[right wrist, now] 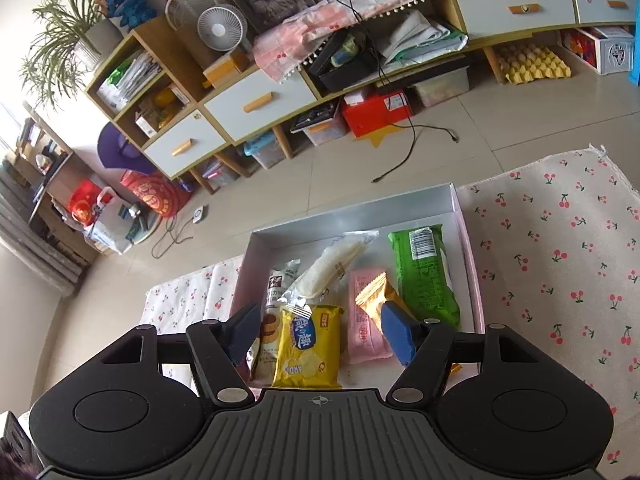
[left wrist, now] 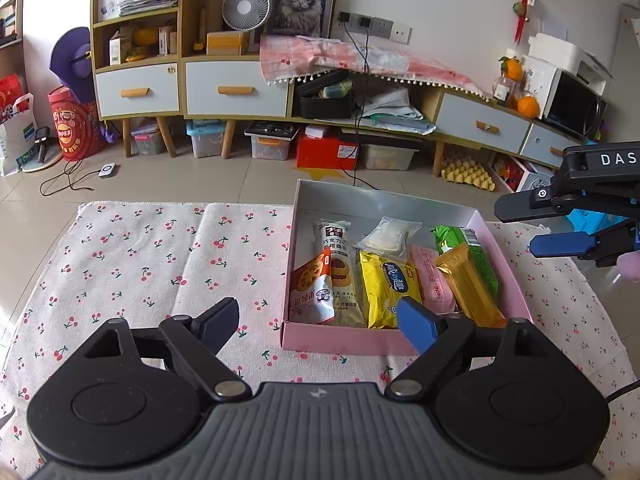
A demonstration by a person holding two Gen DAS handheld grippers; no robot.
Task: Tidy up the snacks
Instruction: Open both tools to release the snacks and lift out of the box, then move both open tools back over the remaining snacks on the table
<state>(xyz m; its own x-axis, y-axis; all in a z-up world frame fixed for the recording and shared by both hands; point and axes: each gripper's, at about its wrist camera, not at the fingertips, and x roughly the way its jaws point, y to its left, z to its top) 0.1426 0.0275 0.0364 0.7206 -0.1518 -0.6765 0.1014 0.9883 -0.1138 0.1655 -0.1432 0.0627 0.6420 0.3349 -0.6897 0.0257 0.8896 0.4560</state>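
Note:
A pink box [left wrist: 340, 339] with a silver inside sits on the cherry-print cloth and holds several snack packs: an orange-red pack [left wrist: 313, 292], a chocolate cookie pack [left wrist: 340, 264], a yellow pack [left wrist: 387, 288], a pink pack [left wrist: 434, 284], a gold bar [left wrist: 468, 284], a green pack [left wrist: 472, 256] and a clear white pack [left wrist: 390, 234]. My left gripper [left wrist: 318, 324] is open and empty, just in front of the box's near wall. My right gripper [right wrist: 318, 334] is open and empty, hovering over the yellow pack [right wrist: 308, 344]; it also shows in the left wrist view [left wrist: 520, 228]. The box [right wrist: 466, 240] shows there too.
The cherry-print cloth [left wrist: 140, 264] covers the table to the left and right [right wrist: 560, 260] of the box. Beyond the table's far edge are tiled floor [left wrist: 200, 176], a low cabinet with drawers [left wrist: 236, 88] and storage bins.

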